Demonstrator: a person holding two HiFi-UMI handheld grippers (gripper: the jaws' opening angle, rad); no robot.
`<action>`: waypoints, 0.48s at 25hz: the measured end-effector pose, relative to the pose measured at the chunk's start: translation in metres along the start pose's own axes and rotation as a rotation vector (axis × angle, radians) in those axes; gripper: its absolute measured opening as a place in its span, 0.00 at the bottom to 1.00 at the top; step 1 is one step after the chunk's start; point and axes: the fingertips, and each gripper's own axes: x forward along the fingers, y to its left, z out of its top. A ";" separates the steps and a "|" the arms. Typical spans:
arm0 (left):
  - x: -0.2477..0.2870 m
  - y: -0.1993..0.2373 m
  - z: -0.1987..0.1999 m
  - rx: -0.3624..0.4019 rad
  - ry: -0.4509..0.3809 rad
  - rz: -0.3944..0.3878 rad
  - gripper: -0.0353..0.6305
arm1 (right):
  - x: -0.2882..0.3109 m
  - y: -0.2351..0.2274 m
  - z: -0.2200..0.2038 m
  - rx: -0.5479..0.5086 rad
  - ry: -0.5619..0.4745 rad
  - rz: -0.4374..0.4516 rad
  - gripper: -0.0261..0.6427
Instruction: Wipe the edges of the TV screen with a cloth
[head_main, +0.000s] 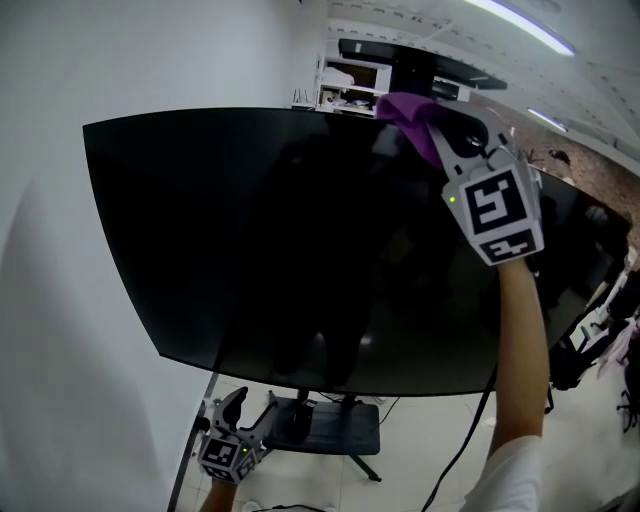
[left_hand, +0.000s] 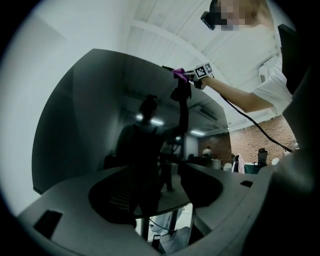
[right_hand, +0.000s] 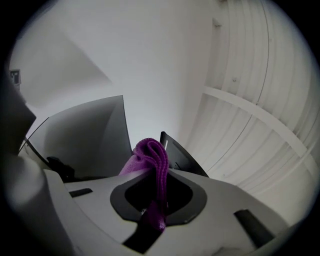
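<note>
My right tool (head_main: 440, 128) is raised to the top edge of the TV screen (head_main: 290, 240), right of its middle. Its jaws are pressed together on a purple cloth (head_main: 404, 112), pinching a fold of it. In the right gripper view the cloth (right_hand: 151, 156) runs down through the narrow gap of the tool (right_hand: 157, 199) and bulges out past the tips in a rounded loop. That loop sits right at the thin dark edge of the screen (right_hand: 102, 135), though I cannot tell how firmly it presses there.

My left tool (head_main: 250, 408) hangs low, below the screen's bottom edge and towards the left, near the dark base of the TV stand (head_main: 335, 428) on the floor. In the left gripper view its jaws are spread wide, with nothing between them, and the tool (left_hand: 159, 192) touches nothing. Beyond them the black screen (left_hand: 85, 115) fills the view, with the cloth (left_hand: 178, 73) far up at its top edge.
</note>
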 end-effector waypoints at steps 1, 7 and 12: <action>-0.001 -0.003 0.001 0.000 0.006 -0.007 0.46 | -0.005 -0.005 -0.004 0.009 0.008 -0.007 0.11; 0.024 -0.021 -0.009 0.002 0.028 -0.087 0.46 | -0.029 -0.032 -0.054 0.025 0.099 -0.080 0.11; 0.058 -0.082 -0.010 0.027 0.040 -0.212 0.46 | -0.083 -0.074 -0.125 0.015 0.224 -0.131 0.11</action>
